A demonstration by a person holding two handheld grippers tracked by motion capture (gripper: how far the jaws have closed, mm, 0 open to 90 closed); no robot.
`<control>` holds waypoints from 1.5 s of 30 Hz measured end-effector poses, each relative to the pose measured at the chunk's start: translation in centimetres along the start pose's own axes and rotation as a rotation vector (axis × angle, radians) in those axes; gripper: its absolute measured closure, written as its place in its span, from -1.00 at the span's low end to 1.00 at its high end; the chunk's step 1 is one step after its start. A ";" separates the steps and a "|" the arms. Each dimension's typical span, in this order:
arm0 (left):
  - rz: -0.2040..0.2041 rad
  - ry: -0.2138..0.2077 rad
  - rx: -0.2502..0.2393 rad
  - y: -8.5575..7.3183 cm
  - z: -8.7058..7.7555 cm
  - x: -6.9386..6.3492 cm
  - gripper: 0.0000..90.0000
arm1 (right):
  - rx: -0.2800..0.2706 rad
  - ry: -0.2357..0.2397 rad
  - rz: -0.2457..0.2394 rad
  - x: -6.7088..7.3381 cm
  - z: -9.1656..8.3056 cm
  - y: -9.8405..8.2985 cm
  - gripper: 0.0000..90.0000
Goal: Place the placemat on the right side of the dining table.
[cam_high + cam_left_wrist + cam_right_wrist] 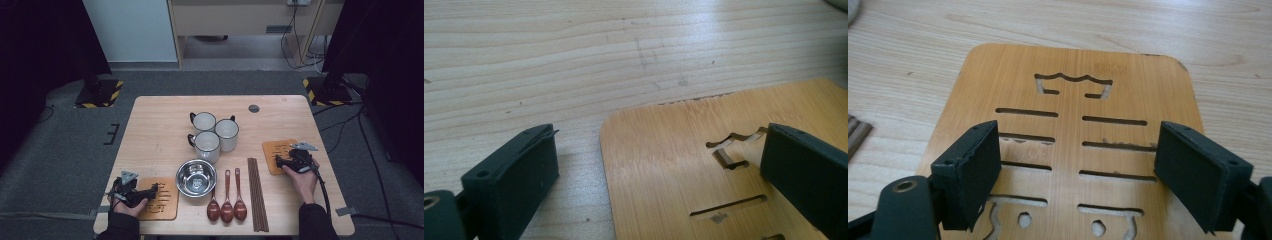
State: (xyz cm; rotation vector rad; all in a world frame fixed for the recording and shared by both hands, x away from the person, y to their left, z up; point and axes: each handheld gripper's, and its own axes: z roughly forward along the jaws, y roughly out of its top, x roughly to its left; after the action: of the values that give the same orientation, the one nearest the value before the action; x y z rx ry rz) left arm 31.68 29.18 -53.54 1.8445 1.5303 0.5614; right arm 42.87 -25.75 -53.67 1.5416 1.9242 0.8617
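right gripper [1075, 175]: jaws spread wide over right mat [1073, 135], nothing pinched; pads hang above the slotted face.
left gripper [659, 180]: jaws spread, one over bare table [549, 60], one over left mat [674, 165]; straddles the mat's rounded corner, no grip.
right mat: high view puts it at the table's right side [276, 150], near the right edge, part under the gripper [295, 161].
left mat: front-left corner [162, 202], close to the near edge; gripper [132, 192] at its left side.
open room: bare wood left of the mugs [212, 132] and behind them; the far strip is free too.
middle: bowl [196, 177], spoons [227, 197], chopsticks [257, 192] between the two mats.
gripper views: mat cutouts, slots, wood grain.
high view: whole layout, both hands, cables.
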 end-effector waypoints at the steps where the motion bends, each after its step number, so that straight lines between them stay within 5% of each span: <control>1: 0.000 0.000 0.000 0.0 0.0 0.0 -0.98 | -0.002 -0.008 -0.006 0.1 0.1 0.0 -0.59; 25: 0.000 0.000 0.000 0.0 0.0 0.0 -0.98 | -0.004 -0.111 0.091 -0.1 0.2 0.0 -0.63; 36: 0.000 0.000 0.000 0.0 0.0 0.0 -0.98 | -0.005 -0.090 0.094 0.0 0.1 0.2 -0.70; 45: 0.000 0.000 0.000 0.0 0.0 0.0 -0.98 | -0.077 -0.069 0.088 -0.3 -1.8 1.0 -0.62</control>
State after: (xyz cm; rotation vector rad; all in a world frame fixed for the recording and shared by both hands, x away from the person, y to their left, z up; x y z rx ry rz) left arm 31.68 29.18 -53.53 1.8448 1.5301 0.5610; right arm 42.27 -26.21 -51.72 1.5988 1.7656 0.8977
